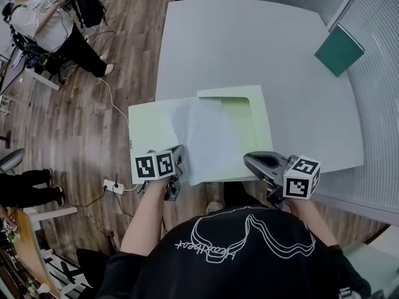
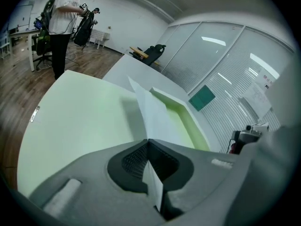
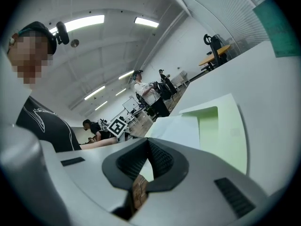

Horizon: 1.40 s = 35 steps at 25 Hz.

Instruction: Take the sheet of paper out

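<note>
A pale green folder (image 1: 149, 129) lies open at the near edge of the white table (image 1: 249, 48). A white sheet of paper (image 1: 209, 142) lies slanted across it, its far part still over the folder's pocket (image 1: 240, 114). My left gripper (image 1: 181, 157) is shut on the sheet's near left corner; in the left gripper view the sheet (image 2: 155, 121) runs up from between the closed jaws (image 2: 148, 142). My right gripper (image 1: 248, 159) hovers at the folder's near right edge. Its jaws (image 3: 148, 141) are shut with nothing between them, and the folder (image 3: 230, 131) lies just beyond.
A dark green book (image 1: 338, 50) lies at the table's far right corner by the blinds. A person (image 1: 43, 23) stands by desks at the far left. A power strip (image 1: 112, 185) and cables lie on the wooden floor to the left.
</note>
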Motion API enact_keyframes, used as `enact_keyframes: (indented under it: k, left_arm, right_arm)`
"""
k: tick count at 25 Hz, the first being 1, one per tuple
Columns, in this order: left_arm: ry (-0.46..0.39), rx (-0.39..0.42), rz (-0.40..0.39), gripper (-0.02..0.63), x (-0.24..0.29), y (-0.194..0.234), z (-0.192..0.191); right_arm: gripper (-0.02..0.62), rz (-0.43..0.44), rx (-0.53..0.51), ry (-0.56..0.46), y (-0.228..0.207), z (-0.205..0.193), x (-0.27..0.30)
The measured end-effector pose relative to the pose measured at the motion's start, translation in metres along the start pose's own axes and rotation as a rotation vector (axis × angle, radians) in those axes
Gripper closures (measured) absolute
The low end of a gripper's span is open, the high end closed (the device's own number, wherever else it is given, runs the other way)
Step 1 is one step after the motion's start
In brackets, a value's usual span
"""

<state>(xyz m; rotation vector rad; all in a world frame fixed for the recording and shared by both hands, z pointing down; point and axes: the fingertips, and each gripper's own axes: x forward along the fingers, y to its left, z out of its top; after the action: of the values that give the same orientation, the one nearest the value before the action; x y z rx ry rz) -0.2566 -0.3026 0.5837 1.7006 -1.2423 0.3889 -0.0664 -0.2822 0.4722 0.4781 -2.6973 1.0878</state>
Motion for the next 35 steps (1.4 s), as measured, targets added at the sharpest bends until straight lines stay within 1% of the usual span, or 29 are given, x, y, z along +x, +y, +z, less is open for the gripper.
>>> enact_keyframes:
  k: [5, 8, 12, 16, 21, 27, 31, 35]
  left_arm:
    - [-0.039, 0.015, 0.029, 0.594, -0.016, 0.009, -0.009]
    - [-0.067, 0.018, 0.038, 0.593, -0.023, 0.011, -0.007]
    - [-0.107, 0.039, 0.052, 0.593, -0.048, 0.006, -0.002]
    - [-0.150, 0.063, 0.063, 0.594, -0.070, 0.003, -0.003]
    - [-0.229, 0.106, 0.033, 0.593, -0.110, -0.013, -0.002]
    - [-0.345, 0.176, 0.020, 0.593, -0.162, -0.037, 0.000]
    - [-0.414, 0.212, -0.017, 0.594, -0.197, -0.055, -0.008]
    - [-0.479, 0.250, -0.080, 0.593, -0.226, -0.076, -0.017]
  right_arm:
    - [0.586, -0.008, -0.017, -0.017, 0.005, -0.007, -0.002]
    - [0.586, -0.007, -0.021, -0.029, 0.005, -0.007, 0.001]
    - [0.586, -0.002, -0.032, -0.033, 0.021, -0.005, 0.005]
    - [0.586, 0.001, -0.052, -0.035, 0.036, -0.012, 0.010]
    - [0.586, -0.008, -0.076, -0.059, 0.061, -0.016, 0.013]
    - [0.586, 0.046, -0.134, -0.095, 0.092, -0.022, 0.019]
    - [0.586, 0.064, -0.143, -0.128, 0.118, -0.032, 0.024]
    - [0.586, 0.083, -0.157, -0.183, 0.141, -0.033, 0.022]
